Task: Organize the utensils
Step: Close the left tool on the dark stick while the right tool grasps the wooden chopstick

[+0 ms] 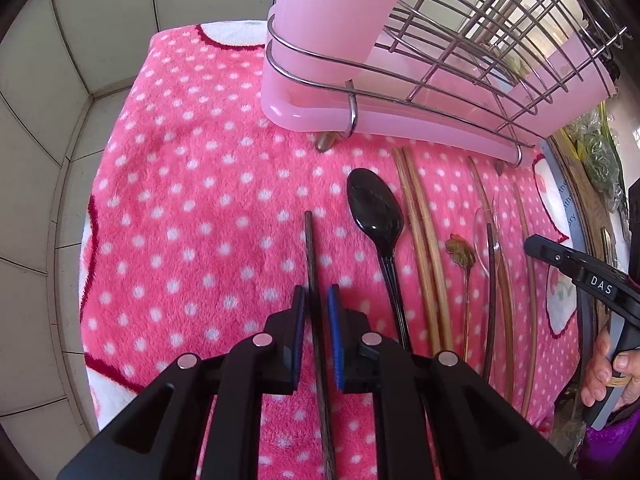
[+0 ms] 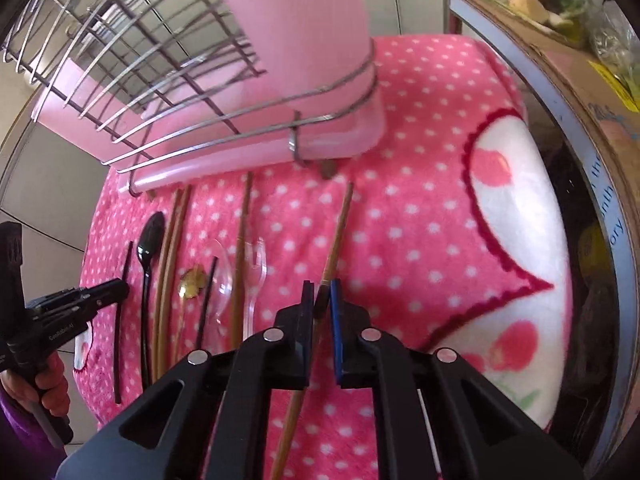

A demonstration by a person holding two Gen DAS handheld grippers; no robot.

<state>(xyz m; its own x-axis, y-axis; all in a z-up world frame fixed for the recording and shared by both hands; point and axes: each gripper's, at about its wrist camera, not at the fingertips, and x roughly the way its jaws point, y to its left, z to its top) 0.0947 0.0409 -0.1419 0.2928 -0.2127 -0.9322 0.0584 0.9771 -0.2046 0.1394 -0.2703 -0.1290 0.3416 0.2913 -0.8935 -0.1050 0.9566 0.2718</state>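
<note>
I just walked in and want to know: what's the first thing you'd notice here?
The bright pink towel with white dots covering the table, with spoons and chopsticks lined up on it. Behind them stands a wire rack on a pink tray. Each gripper pinches one chopstick: the left gripper a dark chopstick, the right gripper a tan chopstick.

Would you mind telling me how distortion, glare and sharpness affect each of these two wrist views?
Left wrist view: fisheye bends the grey wall tiles and the wire rack, which is backlit and washed out; the pink polka-dot towel stays sharp. Right wrist view: the same curvature bows the wire rack; the clear plastic fork nearly vanishes against the towel.
</note>
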